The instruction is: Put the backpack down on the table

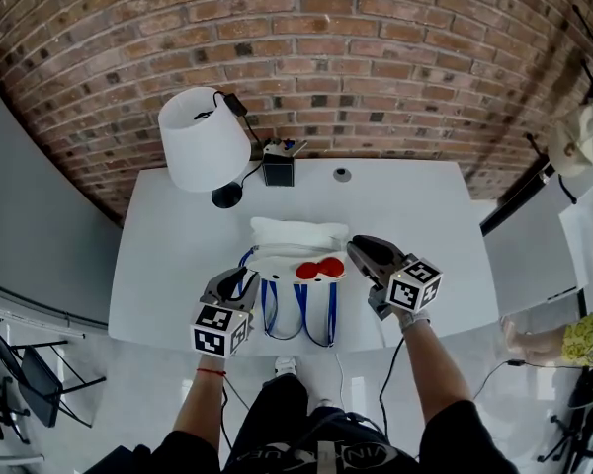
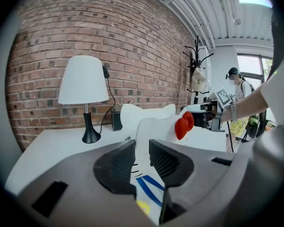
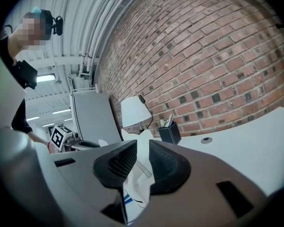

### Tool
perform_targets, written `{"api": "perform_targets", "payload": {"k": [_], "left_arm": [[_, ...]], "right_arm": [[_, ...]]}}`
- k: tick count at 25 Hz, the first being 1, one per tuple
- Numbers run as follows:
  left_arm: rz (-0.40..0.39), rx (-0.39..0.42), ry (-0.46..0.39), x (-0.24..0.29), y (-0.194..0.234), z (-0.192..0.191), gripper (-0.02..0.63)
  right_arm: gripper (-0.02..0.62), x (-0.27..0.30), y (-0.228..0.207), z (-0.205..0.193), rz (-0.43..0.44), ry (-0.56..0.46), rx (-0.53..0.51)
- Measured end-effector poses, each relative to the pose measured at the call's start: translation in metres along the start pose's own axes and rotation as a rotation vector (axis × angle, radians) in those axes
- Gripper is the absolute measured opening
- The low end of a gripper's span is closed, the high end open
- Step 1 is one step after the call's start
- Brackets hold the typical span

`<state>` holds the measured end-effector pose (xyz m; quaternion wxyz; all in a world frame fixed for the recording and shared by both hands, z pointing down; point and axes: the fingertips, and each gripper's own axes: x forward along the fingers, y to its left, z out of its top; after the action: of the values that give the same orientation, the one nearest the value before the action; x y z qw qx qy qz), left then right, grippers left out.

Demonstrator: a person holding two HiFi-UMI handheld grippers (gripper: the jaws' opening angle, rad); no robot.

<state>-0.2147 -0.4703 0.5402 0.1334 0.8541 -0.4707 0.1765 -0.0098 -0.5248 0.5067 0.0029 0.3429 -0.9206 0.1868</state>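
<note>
Head view: left gripper [image 1: 245,278] and right gripper [image 1: 360,253] each clamp the backpack [image 1: 295,253] at the table [image 1: 178,255] near edge; next, seemingly, settle it and unclamp.

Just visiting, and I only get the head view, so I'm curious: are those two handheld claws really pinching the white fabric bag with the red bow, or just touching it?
Observer: The left gripper is pinching: a fold of the white fabric backpack with the red bow sits between its jaws.
Visitor: And the other?
Observer: The right gripper is shut on white fabric of the bag too.
Visitor: Anything else I miss?
Observer: A small yellow patch low on the bag, beside blue lines.
</note>
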Motion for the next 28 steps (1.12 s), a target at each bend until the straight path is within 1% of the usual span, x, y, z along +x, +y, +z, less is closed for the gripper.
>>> {"api": "perform_targets", "payload": {"k": [3, 7, 11, 15, 19, 23, 28], "left_arm": [[0.035, -0.008, 0.011, -0.006, 0.003, -0.005, 0.074], [0.039, -0.006, 0.004, -0.014, -0.007, -0.005, 0.074], [0.039, -0.003, -0.025, -0.017, -0.016, 0.001, 0.071], [0.021, 0.012, -0.033, -0.022, -0.035, 0.002, 0.052], [0.001, 0.018, -0.048, -0.033, -0.057, 0.008, 0.006], [0.005, 0.038, -0.088, -0.047, -0.073, 0.018, 0.005], [0.012, 0.037, -0.121, -0.061, -0.095, 0.02, 0.005]], "right_arm": [[0.066, -0.006, 0.005, 0.003, -0.012, -0.017, -0.008], [0.027, -0.018, 0.015, 0.004, -0.017, -0.021, -0.019], [0.002, -0.023, 0.029, 0.002, 0.007, -0.009, -0.038], [0.001, -0.027, 0.054, -0.008, 0.057, 0.034, -0.061], [0.0, -0.035, 0.083, -0.008, 0.094, 0.04, -0.052], [0.0, -0.042, 0.111, -0.011, 0.133, 0.056, -0.074], [0.0, -0.051, 0.135, -0.017, 0.148, 0.07, -0.095]]}}
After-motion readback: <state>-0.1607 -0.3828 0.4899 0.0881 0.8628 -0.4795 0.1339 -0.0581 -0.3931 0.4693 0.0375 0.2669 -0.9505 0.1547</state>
